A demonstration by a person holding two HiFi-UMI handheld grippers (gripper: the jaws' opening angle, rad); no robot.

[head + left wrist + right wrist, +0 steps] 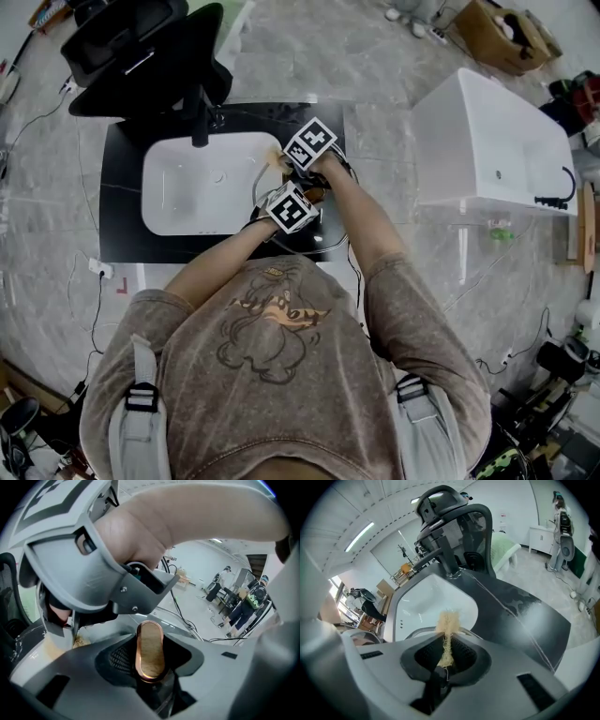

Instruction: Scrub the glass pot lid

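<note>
Over the right edge of the white sink (202, 183), my left gripper (292, 206) is shut on the glass pot lid's knob (150, 649), a wooden oval with a copper rim, pinched upright between the jaws. The lid's metal rim (187, 623) curves away beyond it. My right gripper (310, 143) sits just beyond the left one and is shut on a tan fibrous scrubber (447, 629). The scrubber's tuft pokes out past the jaws, right at the lid's rim (423, 631). In the left gripper view the right gripper (70, 630) fills the upper left, with the scrubber (80, 641) under it.
The sink is set in a black counter (122, 234) with a black faucet (199, 117) at its far side. A black office chair (141, 56) stands behind the counter. A white tub (492, 145) stands to the right, and cables run over the floor.
</note>
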